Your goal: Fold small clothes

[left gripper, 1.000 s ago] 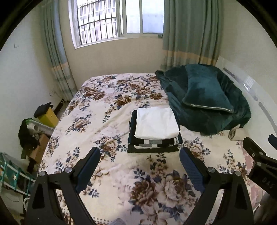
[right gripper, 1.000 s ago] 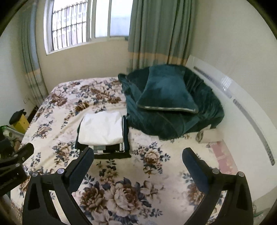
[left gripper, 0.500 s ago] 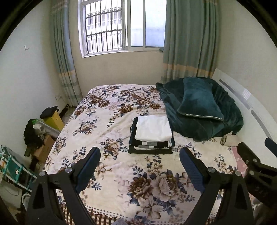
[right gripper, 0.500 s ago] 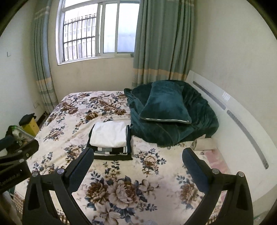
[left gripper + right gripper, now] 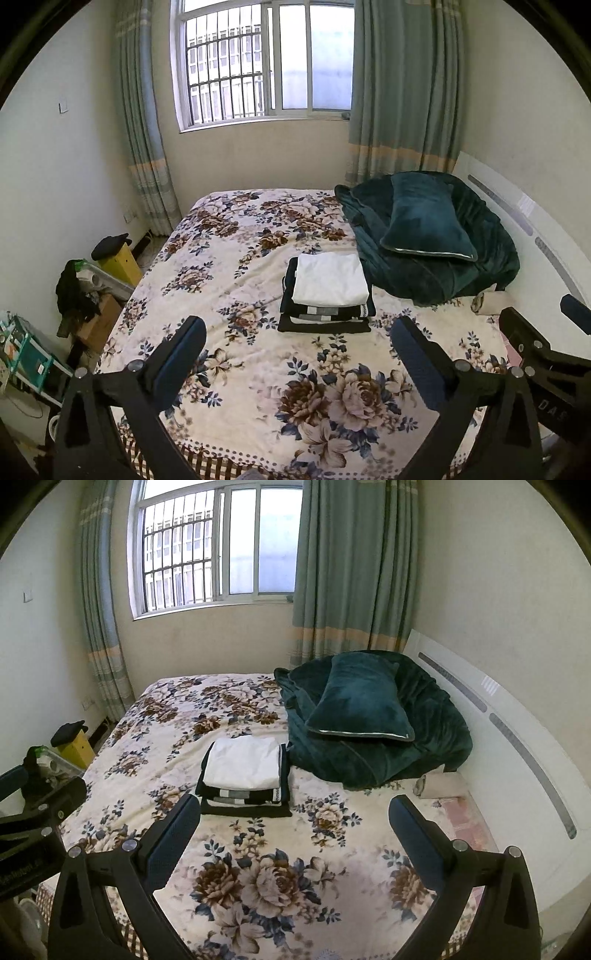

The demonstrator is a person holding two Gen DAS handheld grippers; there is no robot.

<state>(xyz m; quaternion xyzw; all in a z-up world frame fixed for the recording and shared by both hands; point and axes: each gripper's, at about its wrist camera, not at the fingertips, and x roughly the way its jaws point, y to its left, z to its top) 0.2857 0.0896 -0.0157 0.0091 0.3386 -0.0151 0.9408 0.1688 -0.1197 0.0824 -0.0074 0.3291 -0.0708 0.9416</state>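
White folded cloth (image 5: 330,278) tops the stack of dark folded garments (image 5: 245,797) mid-bed on the floral bedspread (image 5: 258,369). I hold left gripper (image 5: 299,347) and right gripper (image 5: 293,825) spread apart, empty. Risk: a careless approach topples the stack.

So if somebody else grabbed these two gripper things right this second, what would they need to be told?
Left gripper: open, holding nothing, above the near end of the bed.
Right gripper: open, holding nothing, beside the left one.
Clothes: a folded stack sits mid-bed, a white piece on top of dark and striped ones, next to the green blanket and pillow.
Done: that stack looks neatly folded.
Left: no unfolded clothes are visible from here; look around before starting another.
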